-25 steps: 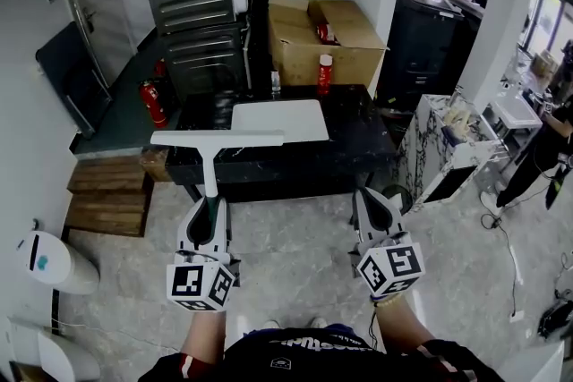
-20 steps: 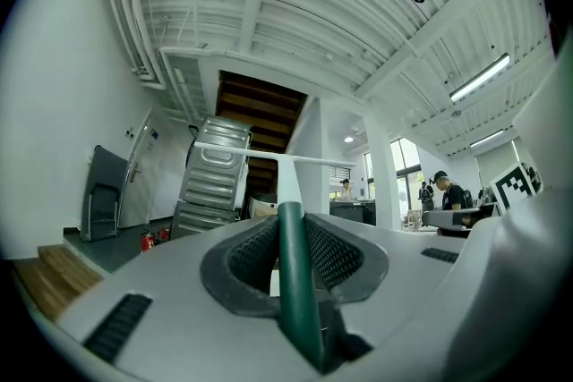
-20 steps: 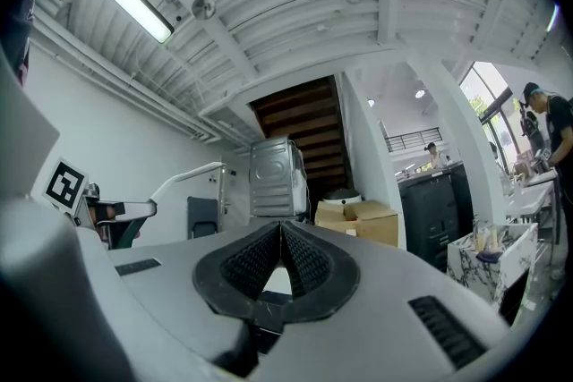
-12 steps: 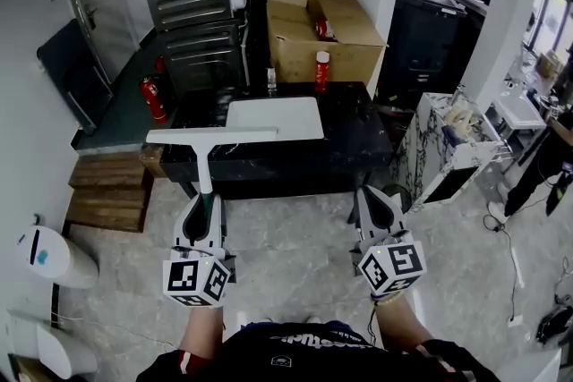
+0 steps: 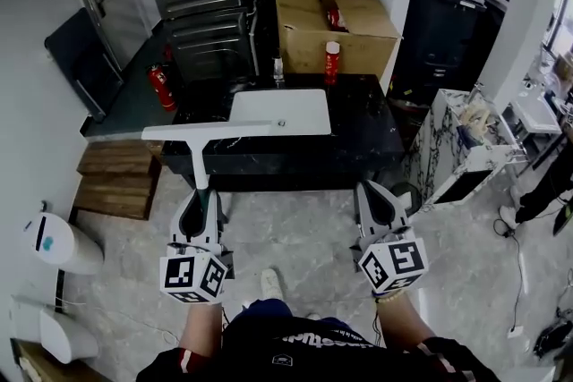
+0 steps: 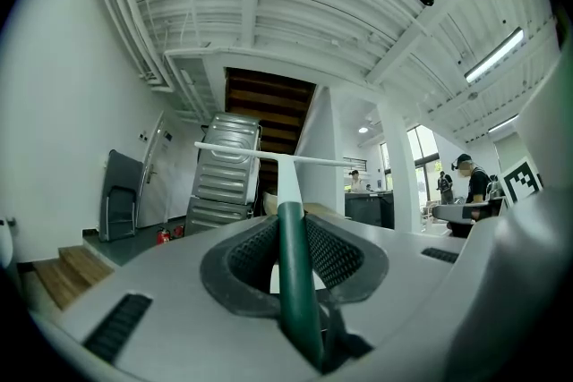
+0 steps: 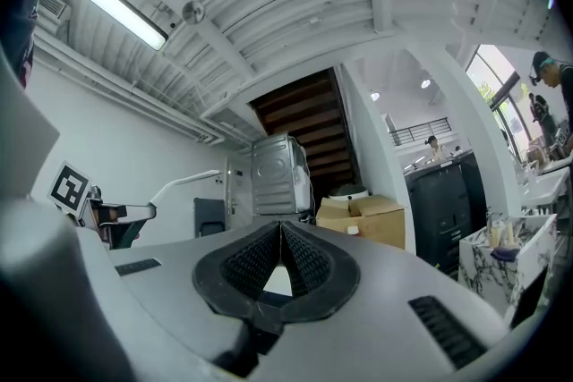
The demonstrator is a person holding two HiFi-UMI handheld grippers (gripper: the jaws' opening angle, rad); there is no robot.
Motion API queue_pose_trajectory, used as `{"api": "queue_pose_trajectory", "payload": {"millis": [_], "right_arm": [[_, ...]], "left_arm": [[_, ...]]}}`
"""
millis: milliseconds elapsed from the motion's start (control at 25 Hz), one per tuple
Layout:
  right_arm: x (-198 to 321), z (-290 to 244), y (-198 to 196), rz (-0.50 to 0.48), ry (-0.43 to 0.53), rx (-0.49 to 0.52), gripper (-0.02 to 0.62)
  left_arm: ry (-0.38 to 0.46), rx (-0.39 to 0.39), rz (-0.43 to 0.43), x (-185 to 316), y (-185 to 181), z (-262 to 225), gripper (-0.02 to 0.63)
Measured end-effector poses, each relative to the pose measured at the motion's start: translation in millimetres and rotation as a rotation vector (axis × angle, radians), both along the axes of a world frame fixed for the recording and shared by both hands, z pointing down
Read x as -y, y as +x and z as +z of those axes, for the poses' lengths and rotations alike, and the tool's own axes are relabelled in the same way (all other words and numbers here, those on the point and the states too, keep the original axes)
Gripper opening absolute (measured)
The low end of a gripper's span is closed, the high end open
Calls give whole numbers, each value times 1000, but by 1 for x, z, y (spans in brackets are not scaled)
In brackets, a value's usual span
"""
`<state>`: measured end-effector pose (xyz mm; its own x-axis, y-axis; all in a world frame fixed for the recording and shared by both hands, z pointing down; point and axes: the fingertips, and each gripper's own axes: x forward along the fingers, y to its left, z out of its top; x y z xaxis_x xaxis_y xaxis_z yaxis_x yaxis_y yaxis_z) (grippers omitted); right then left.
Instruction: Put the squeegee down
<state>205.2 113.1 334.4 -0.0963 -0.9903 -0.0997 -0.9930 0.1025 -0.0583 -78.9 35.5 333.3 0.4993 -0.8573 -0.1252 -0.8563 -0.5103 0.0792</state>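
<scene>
left gripper (image 5: pixel 202 195) — jaws clamped on the dark green handle of a white t-shaped squeegee (image 5: pixel 208 131), which is carried in the air with its blade crosswise, overlapping the near left corner of the black marbled table (image 5: pixel 358 139) in the head view. right gripper (image 5: pixel 377 192) — jaws pressed together with nothing between them, beside the left one and short of the table's near edge. a white rectangular board (image 5: pixel 291 110) lies flat on the tabletop.

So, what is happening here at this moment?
A person holds a gripper in each hand. The left gripper is shut on the green handle of a white squeegee, blade forward, toward the black table. The right gripper is shut and empty. The squeegee is not yet put down.
</scene>
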Motion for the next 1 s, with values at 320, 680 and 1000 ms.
{"api": "queue_pose_trajectory", "payload": {"millis": [320,680,1000], "right_arm": [[106,23,-6,0,-27,-18,40],[278,-7,-3,91,25,-39,40],[352,-20,-17,115,10,-69,40]], "left_arm": [[0,-15,11,116,7,24,100],[30,-3,84,283,9,10,100],[17,-10,130,365,13,6,100]]}}
